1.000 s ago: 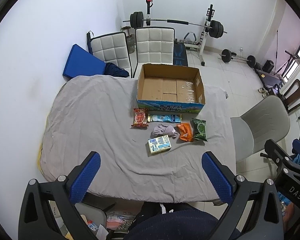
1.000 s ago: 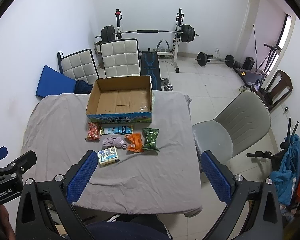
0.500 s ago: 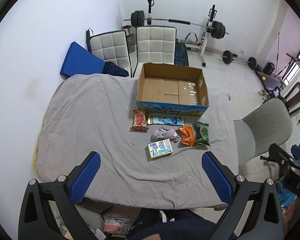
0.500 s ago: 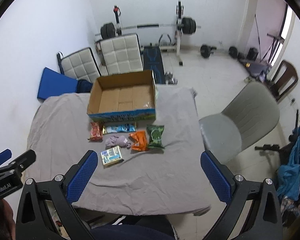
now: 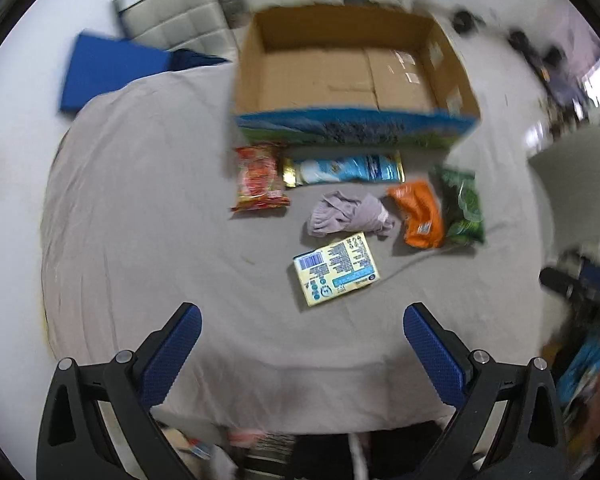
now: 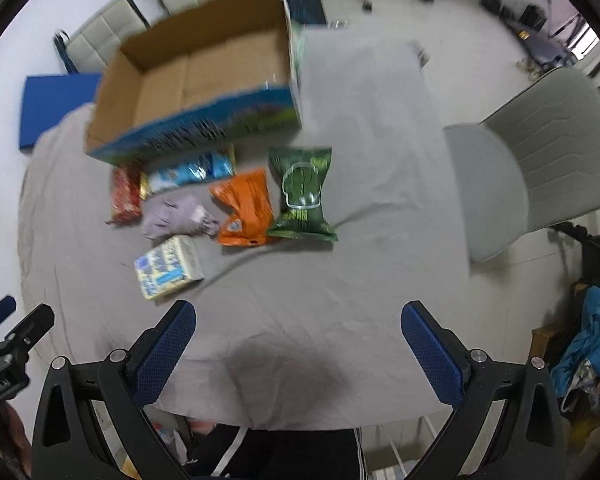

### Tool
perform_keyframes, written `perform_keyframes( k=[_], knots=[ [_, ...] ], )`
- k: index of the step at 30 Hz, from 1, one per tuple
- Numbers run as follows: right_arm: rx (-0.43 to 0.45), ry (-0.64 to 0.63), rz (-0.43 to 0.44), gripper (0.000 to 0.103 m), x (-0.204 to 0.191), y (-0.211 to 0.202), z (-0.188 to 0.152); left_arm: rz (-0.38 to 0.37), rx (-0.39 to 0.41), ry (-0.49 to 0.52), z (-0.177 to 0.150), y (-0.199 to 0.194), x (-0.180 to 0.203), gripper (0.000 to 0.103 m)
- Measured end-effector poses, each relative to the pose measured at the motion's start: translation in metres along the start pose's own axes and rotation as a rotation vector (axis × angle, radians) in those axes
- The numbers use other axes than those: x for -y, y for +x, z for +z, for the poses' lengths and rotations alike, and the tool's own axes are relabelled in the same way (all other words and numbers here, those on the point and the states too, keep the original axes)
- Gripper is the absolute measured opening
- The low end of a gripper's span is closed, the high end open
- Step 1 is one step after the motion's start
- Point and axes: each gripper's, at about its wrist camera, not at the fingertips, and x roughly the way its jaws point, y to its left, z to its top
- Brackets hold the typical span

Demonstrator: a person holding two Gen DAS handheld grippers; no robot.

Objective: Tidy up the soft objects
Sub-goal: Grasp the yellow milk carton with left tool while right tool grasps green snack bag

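Both grippers, left gripper (image 5: 302,334) and right gripper (image 6: 298,330), hover wide open and empty-handed above the near edge of the grey-sheeted table (image 5: 140,208). The snack packs, with the lilac cloth (image 5: 350,214) among them, sit just in front of the open cardboard box (image 5: 352,76), and a grey chair (image 6: 540,152) is off to the right.

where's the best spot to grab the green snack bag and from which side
Probably from above on the far crimped end of the green snack bag, nearest the cardboard box. The bag lies flat on the grey cloth with its middle puffed, so the flat seam suits a pinch. Its right side is free, while the orange bag crowds its left. The right claw is open and nearest.
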Motion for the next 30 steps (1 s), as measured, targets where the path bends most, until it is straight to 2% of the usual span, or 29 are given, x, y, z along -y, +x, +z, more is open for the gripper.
perform_keyframes(
  k=[4,11,14,16,19,21,23,26,27,28,30],
  knots=[
    [-0.041,-0.019,-0.065,0.103,0.003,0.042,0.021,0.030,-0.126,0.170,0.015,0.065,0.022,0.103],
    [-0.098,-0.020,-0.084,0.103,0.005,0.087,0.043,0.061,-0.244,0.436,0.026,0.148,0.060,0.103],
    [-0.108,-0.040,-0.097,0.103,0.003,0.095,0.047,0.071,-0.294,0.500,0.026,0.176,0.068,0.103],
    [-0.112,-0.049,-0.100,0.103,0.001,0.101,0.052,0.072,-0.321,0.510,0.027,0.190,0.067,0.091],
    [-0.110,-0.048,-0.109,0.103,0.001,0.109,0.062,0.065,-0.321,0.501,0.029,0.196,0.064,0.085],
    [-0.101,-0.022,-0.112,0.103,0.006,0.114,0.071,0.042,-0.328,0.430,0.031,0.198,0.061,0.081],
    [-0.094,0.031,-0.092,0.103,0.015,0.121,0.083,-0.005,-0.347,0.284,0.035,0.198,0.048,0.079],
    [-0.111,0.082,-0.057,0.099,0.023,0.136,0.099,-0.084,-0.383,-0.003,0.037,0.195,0.019,0.075],
    [-0.122,0.092,-0.040,0.098,0.024,0.141,0.104,-0.120,-0.400,-0.131,0.036,0.195,0.007,0.074],
    [-0.135,0.099,-0.025,0.095,0.025,0.146,0.108,-0.148,-0.405,-0.205,0.034,0.194,0.000,0.074],
    [-0.177,0.121,0.013,0.083,0.029,0.158,0.116,-0.227,-0.425,-0.356,0.029,0.193,-0.014,0.074]
  ],
)
